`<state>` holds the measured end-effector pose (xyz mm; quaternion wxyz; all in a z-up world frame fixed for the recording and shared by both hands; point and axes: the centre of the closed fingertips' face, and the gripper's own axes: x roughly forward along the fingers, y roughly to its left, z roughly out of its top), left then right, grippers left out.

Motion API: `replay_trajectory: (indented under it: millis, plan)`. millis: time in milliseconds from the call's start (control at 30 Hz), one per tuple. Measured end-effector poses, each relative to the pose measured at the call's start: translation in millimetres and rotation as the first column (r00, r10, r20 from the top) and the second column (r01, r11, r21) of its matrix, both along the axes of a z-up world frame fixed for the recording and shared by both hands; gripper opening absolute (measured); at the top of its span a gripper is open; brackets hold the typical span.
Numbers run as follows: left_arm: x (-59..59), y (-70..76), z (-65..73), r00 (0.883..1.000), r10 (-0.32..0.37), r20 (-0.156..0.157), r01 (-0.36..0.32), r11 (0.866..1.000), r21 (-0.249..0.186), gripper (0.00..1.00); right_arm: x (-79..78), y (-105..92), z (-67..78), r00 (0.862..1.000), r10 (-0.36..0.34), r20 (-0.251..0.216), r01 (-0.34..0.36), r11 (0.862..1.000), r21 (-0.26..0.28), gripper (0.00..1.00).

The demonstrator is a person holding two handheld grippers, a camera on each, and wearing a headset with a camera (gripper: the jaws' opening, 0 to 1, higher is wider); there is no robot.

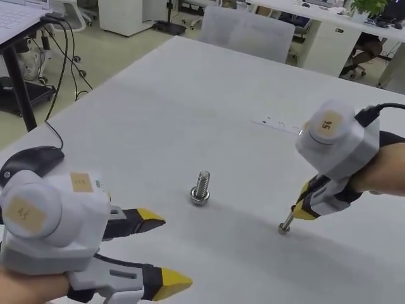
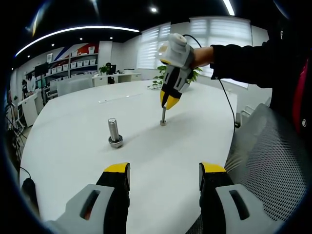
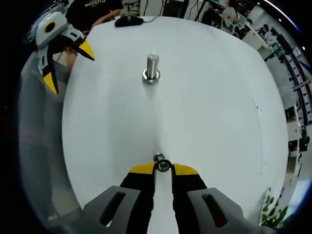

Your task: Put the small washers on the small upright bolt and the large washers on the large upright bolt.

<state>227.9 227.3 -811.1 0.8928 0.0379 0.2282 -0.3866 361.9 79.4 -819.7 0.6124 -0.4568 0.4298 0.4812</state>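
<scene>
The large upright bolt stands mid-table with washers at its base; it also shows in the left gripper view and the right gripper view. The thin small bolt stands to its right. My right gripper points down at the small bolt's top, its jaws shut on a small washer right at the bolt's tip. From the left gripper view, the right gripper hangs over the small bolt. My left gripper stays open and empty near the front edge, short of the large bolt.
A black mouse with its cable lies at the table's left edge. A white strip lies flat at the far right of the table. A grey chair stands behind the far edge, and a mesh chair sits beside the near edge.
</scene>
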Motion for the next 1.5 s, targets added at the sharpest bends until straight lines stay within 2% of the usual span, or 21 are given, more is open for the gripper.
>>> replay_trajectory:
  millis: [533, 1000, 1400, 1500]
  plan:
    - [-2.9, -0.9, -0.8, 1.0, -0.001, -0.002, 0.001, 1.0, 0.0, 0.56, -1.3, -0.1, -12.6, 1.0, -0.011, -0.016, 0.011, 1.0, -0.007, 0.13]
    - [-4.8, 0.2, -0.9, 1.0, 0.0, -0.008, 0.0, 1.0, 0.001, 0.56, -2.2, -0.1, -31.6, 0.999, -0.011, -0.046, 0.01, 1.0, -0.028, 0.13]
    - [-0.9, 1.5, -2.5, 1.0, -0.002, -0.014, 0.002, 1.0, 0.005, 0.56, 1.4, -1.8, -38.3, 0.999, -0.015, -0.051, 0.014, 0.999, -0.032, 0.13]
    - [0.5, 1.4, -2.6, 1.0, -0.002, -0.015, 0.002, 1.0, 0.006, 0.56, 3.9, -4.2, -41.2, 0.999, -0.008, -0.047, 0.006, 0.999, -0.047, 0.13]
